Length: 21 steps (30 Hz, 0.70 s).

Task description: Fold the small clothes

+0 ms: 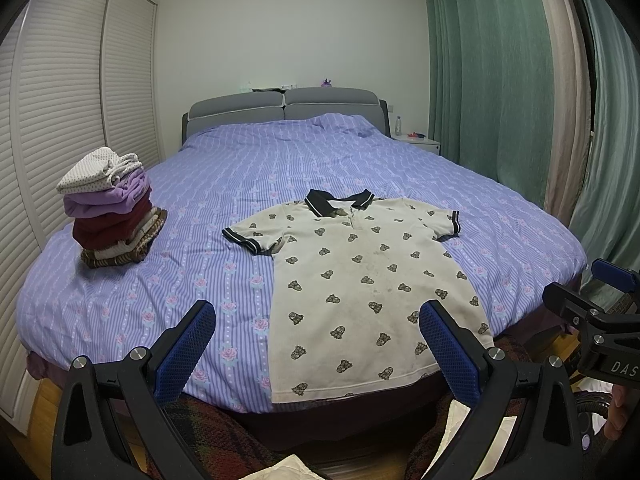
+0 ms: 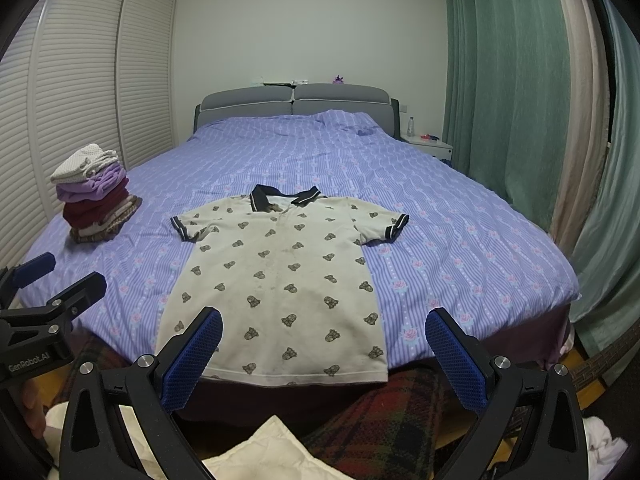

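Observation:
A small cream polo shirt [image 1: 360,280] [image 2: 276,276] with a dark collar, dark sleeve cuffs and a brown bear print lies spread flat, face up, near the foot of the bed, hem towards me. My left gripper [image 1: 316,320] hangs open in front of the hem, holding nothing. My right gripper [image 2: 324,326] is open too, held off the bed's foot edge, with nothing between its blue pads. Each gripper shows at the edge of the other's view: the right gripper [image 1: 592,300] and the left gripper [image 2: 56,284].
A stack of folded clothes [image 1: 112,212] [image 2: 94,196] sits on the left side of the bed [image 1: 280,168]. Louvred wardrobe doors [image 1: 60,100] run along the left, green curtains [image 1: 500,80] on the right. A plaid rug [image 2: 380,432] and pale cloth [image 2: 264,452] lie below.

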Motion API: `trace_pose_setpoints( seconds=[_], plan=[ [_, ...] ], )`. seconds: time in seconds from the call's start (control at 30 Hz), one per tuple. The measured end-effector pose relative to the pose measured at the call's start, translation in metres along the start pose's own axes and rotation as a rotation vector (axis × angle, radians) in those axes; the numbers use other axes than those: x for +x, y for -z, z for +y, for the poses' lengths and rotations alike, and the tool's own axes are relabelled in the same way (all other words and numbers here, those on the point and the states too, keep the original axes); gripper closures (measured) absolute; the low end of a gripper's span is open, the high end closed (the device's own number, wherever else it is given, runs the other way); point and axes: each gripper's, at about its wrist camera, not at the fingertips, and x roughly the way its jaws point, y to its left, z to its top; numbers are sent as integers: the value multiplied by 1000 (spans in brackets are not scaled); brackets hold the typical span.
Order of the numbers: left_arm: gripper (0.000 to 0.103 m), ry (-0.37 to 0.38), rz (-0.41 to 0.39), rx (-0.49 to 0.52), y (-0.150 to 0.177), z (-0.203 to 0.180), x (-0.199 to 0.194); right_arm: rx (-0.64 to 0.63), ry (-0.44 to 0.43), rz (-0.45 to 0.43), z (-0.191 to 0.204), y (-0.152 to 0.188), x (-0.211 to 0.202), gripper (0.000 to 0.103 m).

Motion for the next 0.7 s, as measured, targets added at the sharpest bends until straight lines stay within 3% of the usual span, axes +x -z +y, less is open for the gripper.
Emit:
trace_pose_setpoints(
  seconds=[0.7],
  plan=[
    [0,-2,5,-1,0,2,-1,0,-6,15,3,3,4,0]
  ],
)
